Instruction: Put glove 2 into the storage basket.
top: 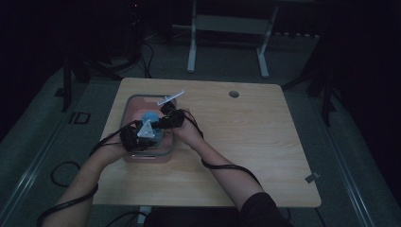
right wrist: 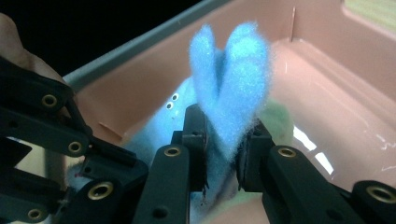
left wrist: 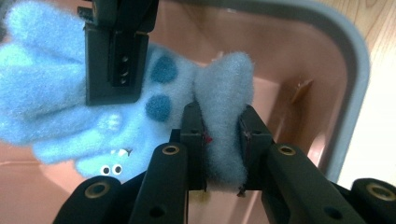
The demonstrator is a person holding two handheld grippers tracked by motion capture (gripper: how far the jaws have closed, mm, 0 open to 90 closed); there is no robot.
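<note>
Dim light is blurring the worktop [top: 246, 142]; both hand-held grippers, left [left wrist: 223, 140] and right [right wrist: 223, 140], are clamping a blue plush toy [left wrist: 140, 107] inside the pink bin [left wrist: 299, 60].

We see the 2 grippers crowded together inside the pink bin [top: 166, 152], left gripper [top: 142, 135] and right gripper [top: 165, 118] nearly touching, with the blue plush toy [left wrist: 154, 93] pinched between both sets of jaws, so little room remains between them. The bin's grey rim [left wrist: 348, 84] and walls close in on every side. A white syringe-like tool [top: 170, 98] lies across the bin's far edge. To our right the bench [top: 246, 142] lies open and wide, apart from 1 small round hole [top: 233, 93] near the far edge.
</note>
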